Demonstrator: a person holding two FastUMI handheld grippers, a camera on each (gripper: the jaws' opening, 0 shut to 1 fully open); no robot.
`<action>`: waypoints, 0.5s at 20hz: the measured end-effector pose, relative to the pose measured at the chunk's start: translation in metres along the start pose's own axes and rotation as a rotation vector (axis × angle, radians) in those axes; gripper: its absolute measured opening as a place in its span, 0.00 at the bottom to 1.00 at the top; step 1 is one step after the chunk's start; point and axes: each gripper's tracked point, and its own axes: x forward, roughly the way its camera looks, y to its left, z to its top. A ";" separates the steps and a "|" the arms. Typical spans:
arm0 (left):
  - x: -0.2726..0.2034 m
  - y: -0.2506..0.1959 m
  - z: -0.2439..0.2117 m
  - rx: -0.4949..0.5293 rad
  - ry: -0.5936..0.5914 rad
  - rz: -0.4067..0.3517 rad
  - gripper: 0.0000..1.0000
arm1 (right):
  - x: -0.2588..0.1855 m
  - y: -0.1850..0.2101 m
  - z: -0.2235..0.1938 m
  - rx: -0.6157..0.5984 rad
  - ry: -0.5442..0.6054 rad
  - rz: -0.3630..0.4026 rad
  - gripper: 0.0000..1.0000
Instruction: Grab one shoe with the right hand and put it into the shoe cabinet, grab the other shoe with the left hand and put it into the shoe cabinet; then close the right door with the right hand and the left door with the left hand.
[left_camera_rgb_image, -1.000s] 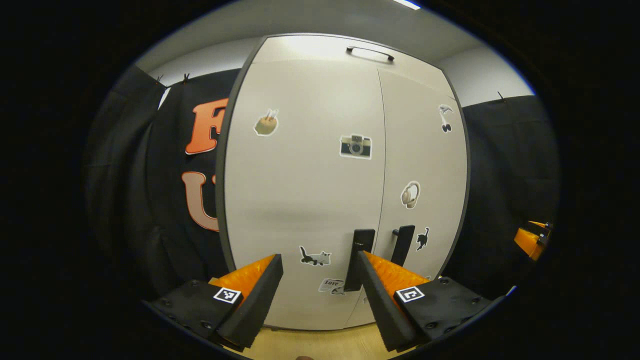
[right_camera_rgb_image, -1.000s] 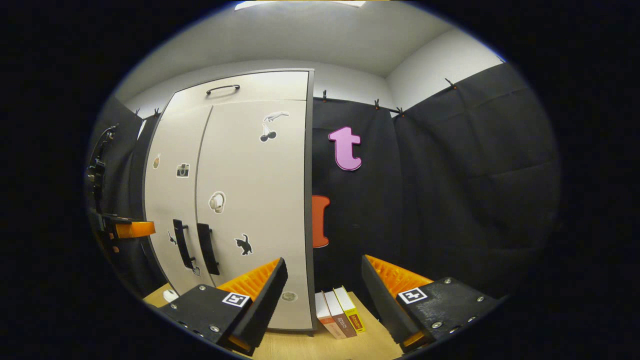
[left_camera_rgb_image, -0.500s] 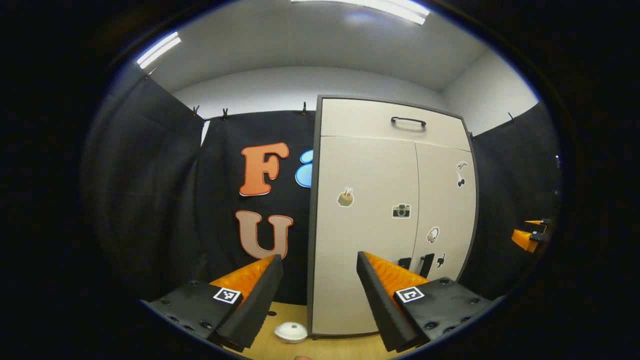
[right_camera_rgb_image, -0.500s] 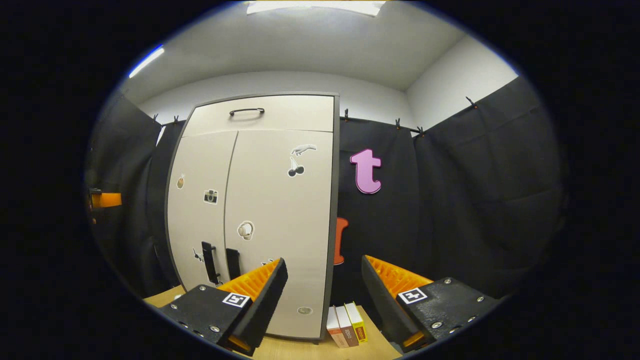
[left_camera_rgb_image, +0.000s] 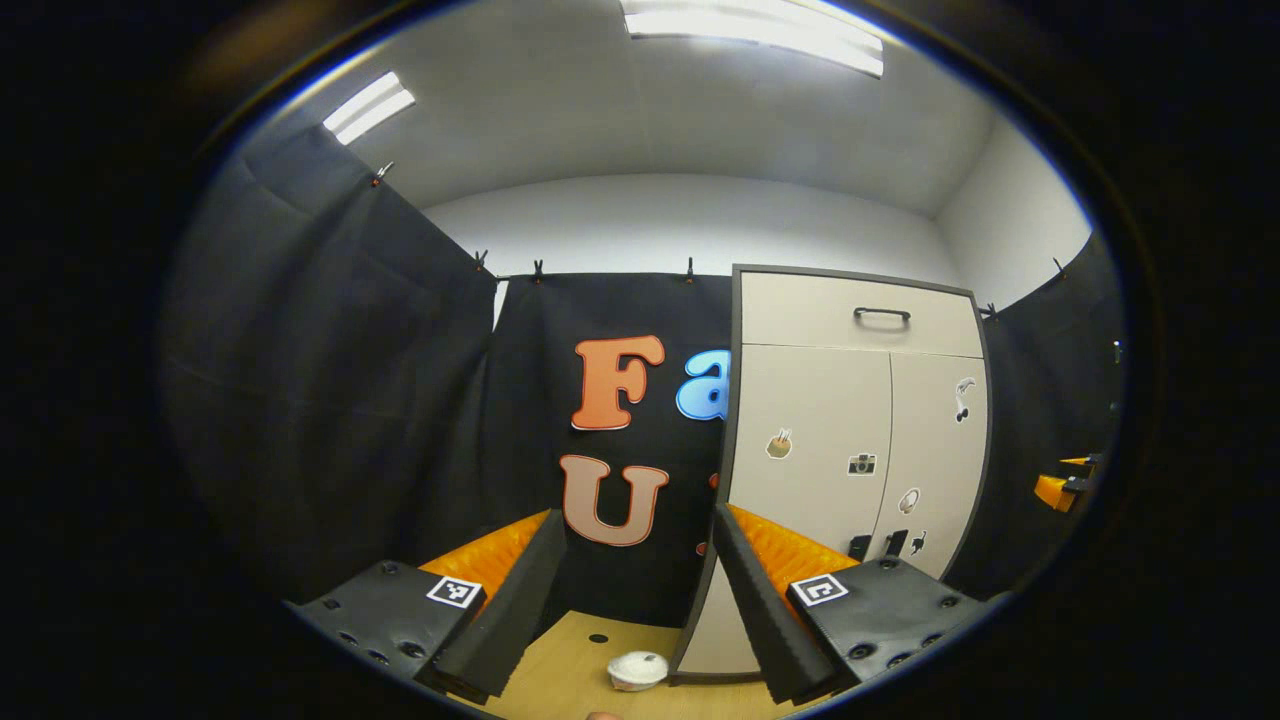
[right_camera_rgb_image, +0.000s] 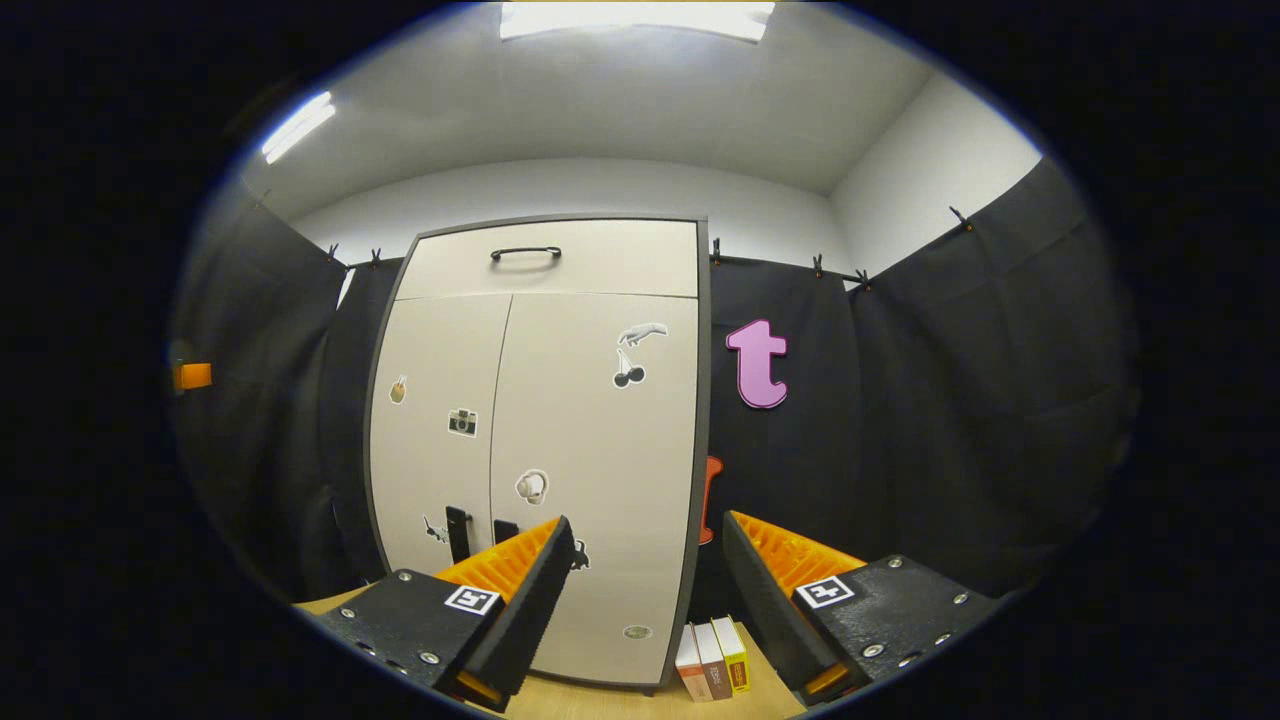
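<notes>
The pale shoe cabinet (left_camera_rgb_image: 850, 430) stands against the black cloth with both doors shut; stickers dot its doors and two dark handles (left_camera_rgb_image: 878, 545) sit low at the middle seam. In the right gripper view the same cabinet (right_camera_rgb_image: 560, 420) stands left of centre, its handles (right_camera_rgb_image: 480, 530) low down. My left gripper (left_camera_rgb_image: 635, 600) is open with nothing between its fingers, some way back from the cabinet and left of it. My right gripper (right_camera_rgb_image: 645, 605) is open and holds nothing, facing the cabinet's right edge. The other gripper (left_camera_rgb_image: 1062, 488) shows far right in the left gripper view. The shoes are hidden.
A small white round object (left_camera_rgb_image: 637, 668) lies on the wooden surface (left_camera_rgb_image: 570, 665) by the cabinet's left foot. Three upright books (right_camera_rgb_image: 712, 660) stand beside its right foot. Black cloth walls close in on both sides.
Both grippers have drawn back from the cabinet, which looks smaller now. The left gripper view has swung left, bringing the cloth wall and the white object into sight.
</notes>
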 end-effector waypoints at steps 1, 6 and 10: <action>-0.003 0.002 -0.003 0.003 0.007 0.005 0.96 | -0.001 0.001 0.000 0.001 -0.003 0.002 0.92; -0.017 0.001 -0.002 0.011 0.015 0.016 0.96 | -0.005 0.008 0.002 -0.017 -0.005 0.030 0.92; -0.022 -0.006 0.000 0.008 0.008 0.004 0.96 | -0.010 0.008 0.001 -0.014 -0.004 0.042 0.92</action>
